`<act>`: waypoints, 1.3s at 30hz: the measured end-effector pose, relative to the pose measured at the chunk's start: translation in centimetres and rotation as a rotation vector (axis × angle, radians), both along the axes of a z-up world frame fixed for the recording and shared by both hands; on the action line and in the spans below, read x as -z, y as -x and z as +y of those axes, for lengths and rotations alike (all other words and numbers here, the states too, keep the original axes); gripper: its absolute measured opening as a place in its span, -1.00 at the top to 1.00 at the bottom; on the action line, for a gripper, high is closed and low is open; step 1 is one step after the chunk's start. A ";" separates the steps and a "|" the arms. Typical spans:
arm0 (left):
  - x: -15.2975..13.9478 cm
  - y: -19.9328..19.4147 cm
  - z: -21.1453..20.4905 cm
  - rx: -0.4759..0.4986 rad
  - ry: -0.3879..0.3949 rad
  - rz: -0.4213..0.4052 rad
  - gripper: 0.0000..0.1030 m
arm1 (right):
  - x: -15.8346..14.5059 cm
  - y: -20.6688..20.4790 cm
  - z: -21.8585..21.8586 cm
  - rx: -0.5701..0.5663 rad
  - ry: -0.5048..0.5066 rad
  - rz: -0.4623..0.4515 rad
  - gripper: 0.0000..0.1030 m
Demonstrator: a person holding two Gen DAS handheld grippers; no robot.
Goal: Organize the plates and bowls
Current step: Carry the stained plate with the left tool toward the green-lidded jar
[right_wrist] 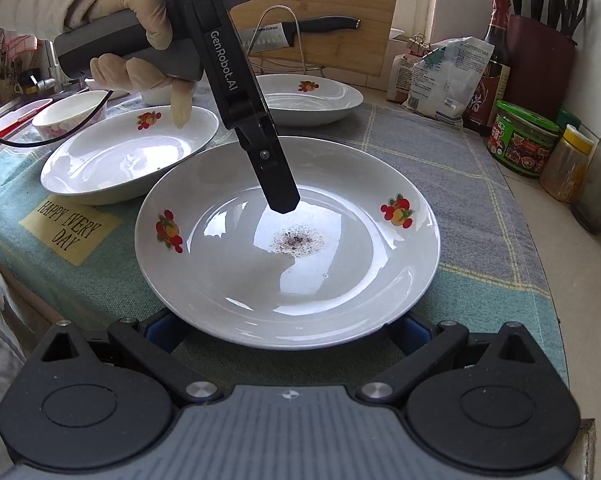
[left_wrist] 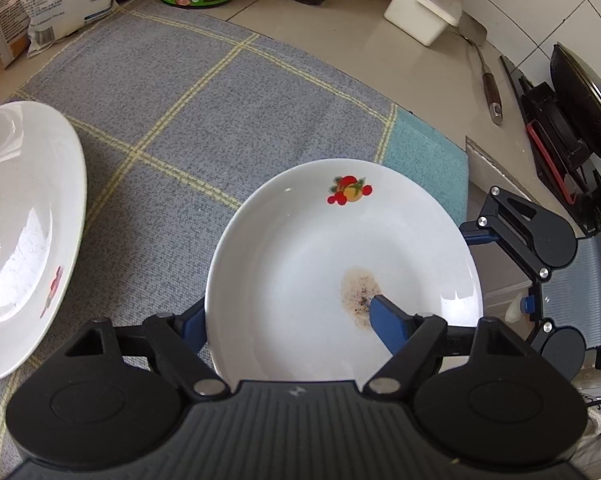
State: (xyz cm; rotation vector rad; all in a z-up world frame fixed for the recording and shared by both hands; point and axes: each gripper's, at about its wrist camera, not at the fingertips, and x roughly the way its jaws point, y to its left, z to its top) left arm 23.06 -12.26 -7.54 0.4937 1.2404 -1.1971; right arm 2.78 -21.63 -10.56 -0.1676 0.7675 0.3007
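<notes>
Plate [right_wrist: 288, 240] with the brown stain sits on the checked cloth [left_wrist: 220, 120] over the worktop, its rim between the left gripper [left_wrist: 288, 316] jaws: one finger inside the dish, the other outside, not visibly pinching yet. Right gripper [right_wrist: 288, 330] jaws stand apart, straddling the near rim, underneath. Left hand [right_wrist: 140, 40] has the closer hold. Counted: three fruit-print plates, one small bowl [right_wrist: 70, 114].

Plate [right_wrist: 284, 264] on cloth [right_wrist: 480, 200], two plates [right_wrist: 128, 160] behind
</notes>
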 end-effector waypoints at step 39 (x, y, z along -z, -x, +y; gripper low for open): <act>-1.0 -0.9 -1.3 -0.013 -0.020 0.029 -0.55 | -0.7 -1.2 -0.6 -0.047 0.016 0.034 -1.00</act>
